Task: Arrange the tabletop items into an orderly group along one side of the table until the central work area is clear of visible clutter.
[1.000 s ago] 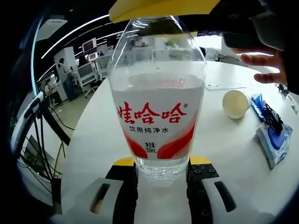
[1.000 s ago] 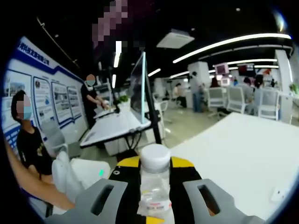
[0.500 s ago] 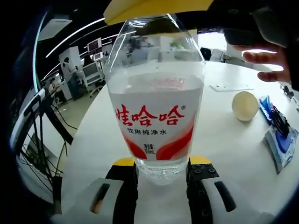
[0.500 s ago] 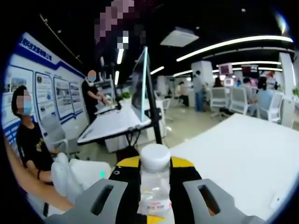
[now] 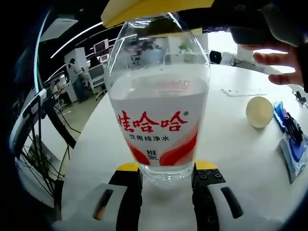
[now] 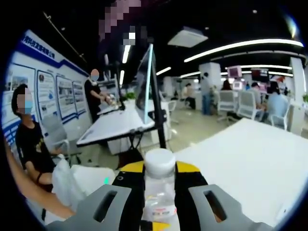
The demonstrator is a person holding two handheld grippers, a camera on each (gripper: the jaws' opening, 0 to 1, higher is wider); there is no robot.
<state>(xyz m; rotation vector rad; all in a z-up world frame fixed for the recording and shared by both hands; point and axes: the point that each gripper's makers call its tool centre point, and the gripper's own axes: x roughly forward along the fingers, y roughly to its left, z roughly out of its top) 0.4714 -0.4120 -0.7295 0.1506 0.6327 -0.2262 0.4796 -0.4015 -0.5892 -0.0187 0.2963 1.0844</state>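
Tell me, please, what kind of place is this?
Most likely an open-plan office or lab. In the right gripper view, rows of office chairs stand at desks under long ceiling strip lights, and information posters cover the wall. A large white table holds a water bottle.

A: What've you got in the left gripper (image 5: 166, 175)?

B: You're gripping a clear water bottle (image 5: 159, 103) at its base, jaws closed on both sides. Red lettering on a white label, water inside, bottle upright on the white table (image 5: 240, 144).

A: Top of the bottle?

B: A yellow-tipped gripper part (image 5: 154, 8) sits over the neck; cap hidden. Your hand (image 5: 281, 60) shows at upper right.

A: Other stuff on the table?

B: Cream paper cup (image 5: 260, 111) on its side, well right of the bottle. Blue packet (image 5: 294, 151) at the right edge. Flat sheet (image 5: 240, 91) farther back.
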